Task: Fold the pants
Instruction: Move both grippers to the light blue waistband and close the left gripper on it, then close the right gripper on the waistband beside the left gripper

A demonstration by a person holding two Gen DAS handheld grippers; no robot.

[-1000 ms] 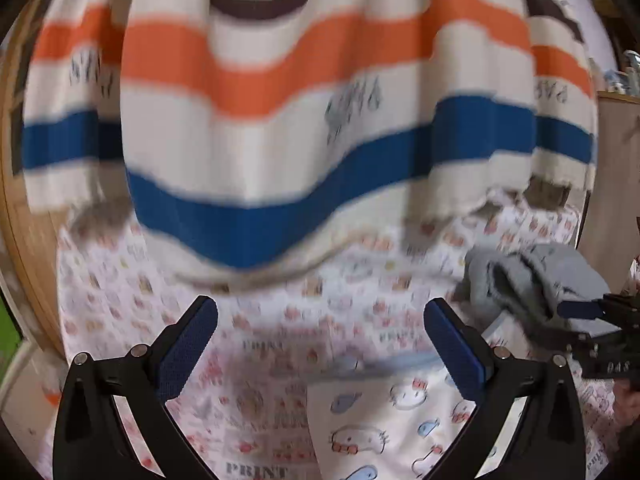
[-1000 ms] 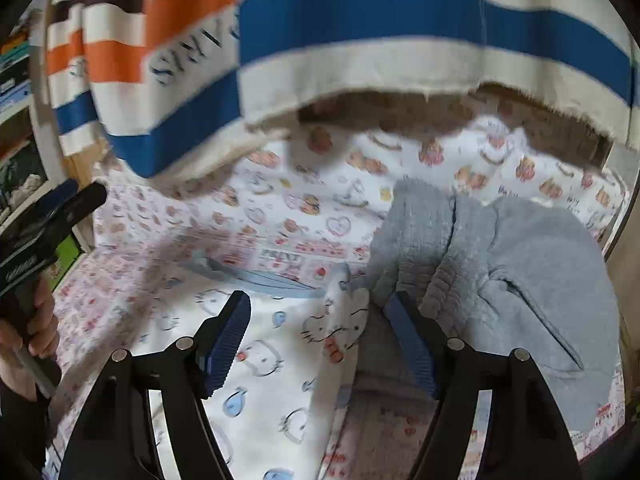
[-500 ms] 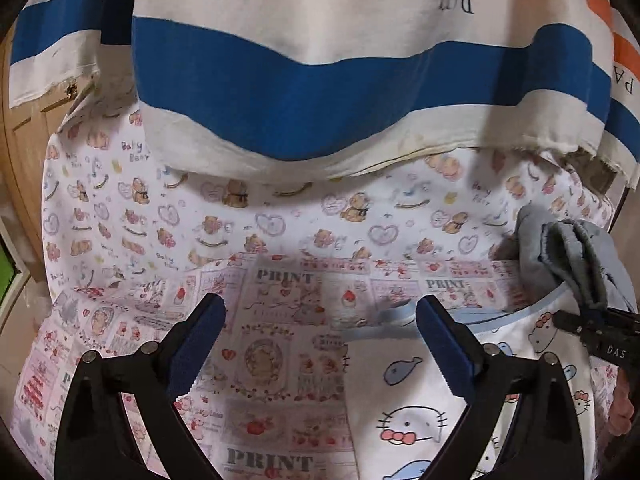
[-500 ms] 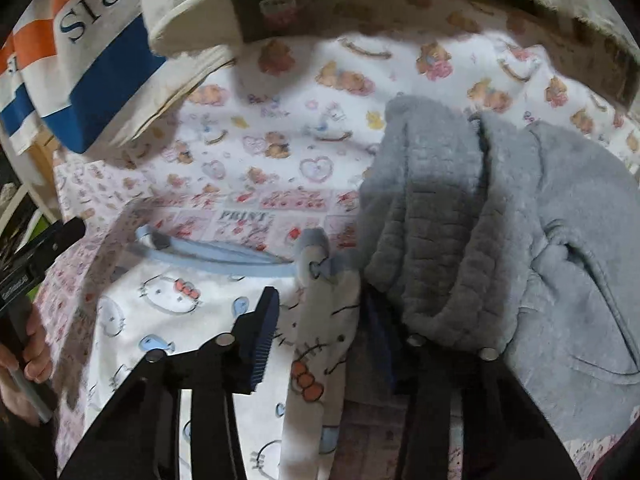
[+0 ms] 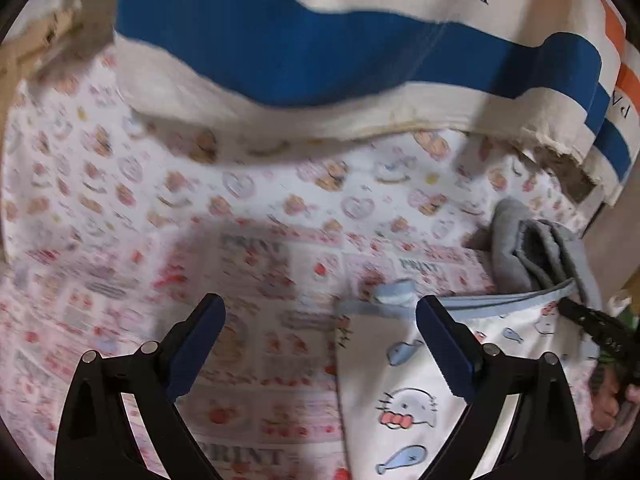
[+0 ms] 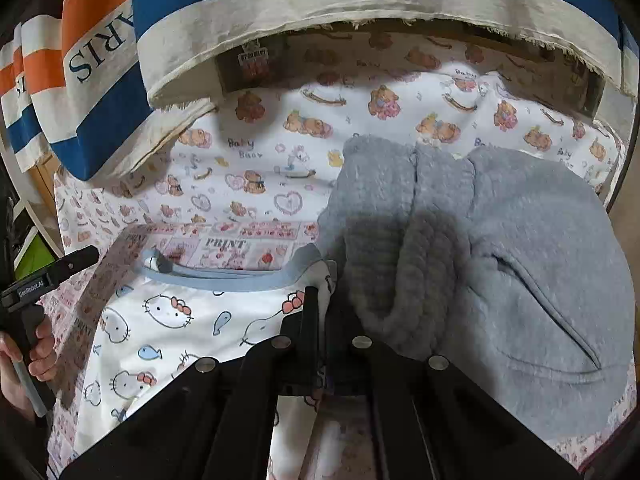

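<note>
White cartoon-print pants [image 6: 180,320] with a light blue waistband [image 6: 224,278] lie flat on a patterned bed sheet [image 6: 256,168]. My right gripper [image 6: 326,304] is shut on the right edge of the pants near the waistband, beside a grey garment [image 6: 500,264]. In the left wrist view my left gripper [image 5: 320,320] is open and empty, low over the sheet [image 5: 240,208], with its right finger at the left corner of the waistband [image 5: 394,294]. The pants [image 5: 412,392] fill the lower right there.
A striped cloth in white, blue and orange [image 5: 320,40] hangs over the far side of the bed, also in the right wrist view [image 6: 280,8]. The folded grey garment [image 5: 536,252] lies right of the pants. A wooden frame [image 5: 24,52] shows at the left.
My right gripper has moved in and shut on the right edge of the pants. My left gripper has moved lower and forward toward the waistband's left corner, still open.
</note>
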